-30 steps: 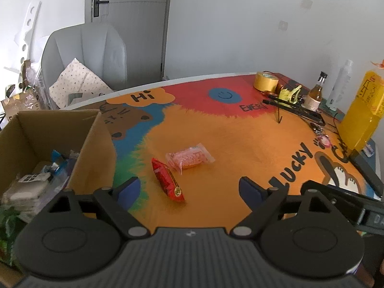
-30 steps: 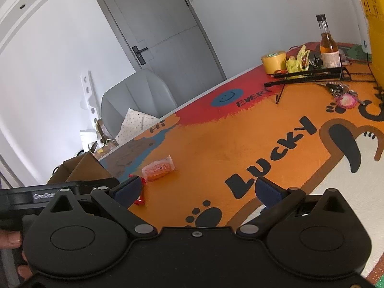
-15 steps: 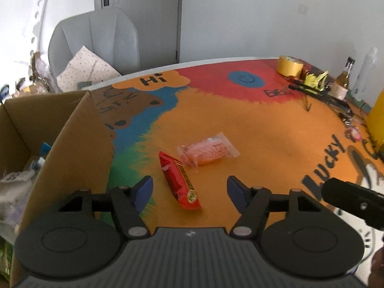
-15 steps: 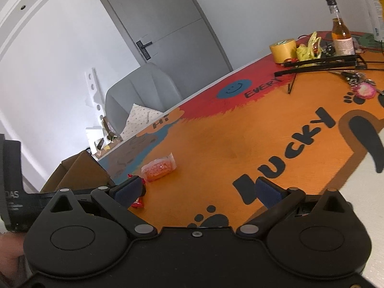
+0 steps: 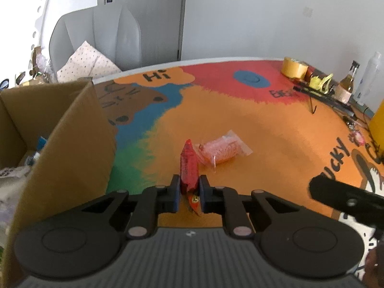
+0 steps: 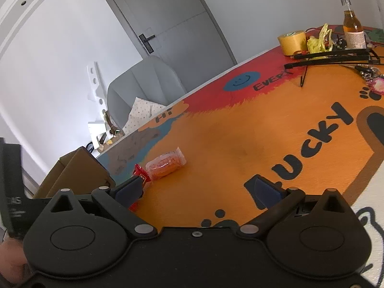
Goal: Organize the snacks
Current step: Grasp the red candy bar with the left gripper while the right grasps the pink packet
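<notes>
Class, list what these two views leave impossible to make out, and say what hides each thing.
- Cardboard box contents: left wrist view, mostly behind its near wall and cut by the frame edge.
- Red snack packet print: left wrist view, pinched between the left gripper fingers; right wrist view, partly behind a finger.
- Bottle label text: too small.

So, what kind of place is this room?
Probably a room in a home or small office: a grey door, a padded chair with a cushion, and a table under a cartoon mat.
</notes>
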